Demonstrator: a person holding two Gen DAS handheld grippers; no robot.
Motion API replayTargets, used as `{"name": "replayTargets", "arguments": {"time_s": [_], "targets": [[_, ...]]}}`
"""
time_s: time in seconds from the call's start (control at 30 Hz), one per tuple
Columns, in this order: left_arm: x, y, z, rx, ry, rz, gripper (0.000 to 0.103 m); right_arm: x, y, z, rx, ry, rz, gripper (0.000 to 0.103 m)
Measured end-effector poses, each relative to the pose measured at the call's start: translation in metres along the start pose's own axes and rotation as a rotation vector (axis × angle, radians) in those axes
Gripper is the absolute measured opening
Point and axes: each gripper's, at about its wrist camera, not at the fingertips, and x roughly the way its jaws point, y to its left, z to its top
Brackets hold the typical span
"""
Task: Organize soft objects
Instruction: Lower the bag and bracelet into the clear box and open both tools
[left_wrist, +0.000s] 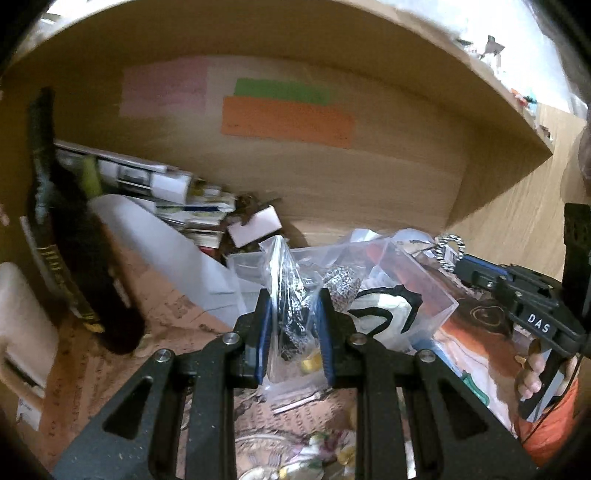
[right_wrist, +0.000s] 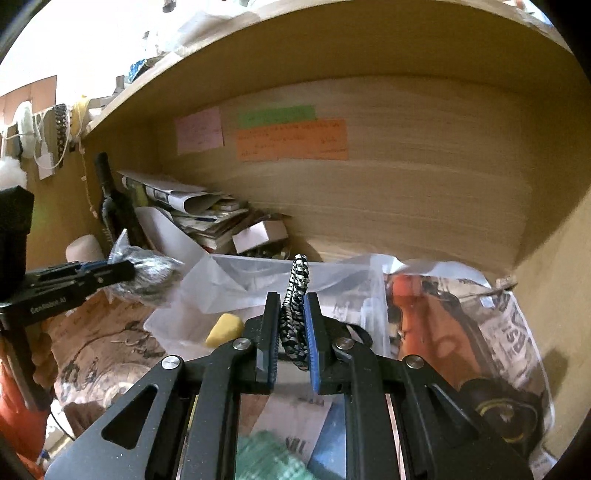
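**Two grippers loaded, and the bagging is on**

Both tools are busy over the cluttered worktop (left_wrist: 122, 373) under the wooden shelf. The left hand-held gripper (left_wrist: 295, 332) has its blue-padded fingers closed most of the way on a clear zip bag (left_wrist: 286, 295), pinching the plastic and holding it upright; something dark and speckled sits inside, with a small gold piece low down. What exactly that content is, I can't make out.

Over to the right hand-held gripper (right_wrist: 292, 332): narrow gap, jaws pressed on a black-and-white braided cord (right_wrist: 297, 295) folded into a loop that pokes up above the fingertips. From the left camera the same cord (left_wrist: 450, 249) shows at the tip of the right tool, up and to the right of the bag, well apart from it.

My read: this is the middle of a sorting step, the cord headed for a container. A clear plastic box (left_wrist: 406, 288) sits just behind the held bag, and looser plastic sheeting (right_wrist: 258, 284) lies ahead of the right tool. Which one is the target, I can't say.

The next move calls for steadiness from the left, keeping the bag mouth up, while the right carries the limp loop across and lets go only once it is over an opening.
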Motion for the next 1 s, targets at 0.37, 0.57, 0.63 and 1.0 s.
{"name": "replayTargets", "arguments": {"time_s": [0.37,0.57,0.63,1.0], "targets": [[0.067,-0.027,-0.003,0.011,0.120,-0.069,0.023,0.054,-0.004,-0.006,0.001,0.123,0.008,0.012],[0.091,-0.038,-0.008,0.048,0.191,-0.074,0.023,0.078,-0.010,-0.016,0.015,0.213,-0.020,0.012],[0.095,-0.038,-0.010,0.055,0.205,-0.068,0.023,0.083,-0.011,-0.018,0.017,0.235,-0.024,0.012],[0.075,-0.037,-0.005,0.063,0.150,-0.037,0.048,0.072,-0.004,-0.017,-0.014,0.220,-0.056,0.024]]}}
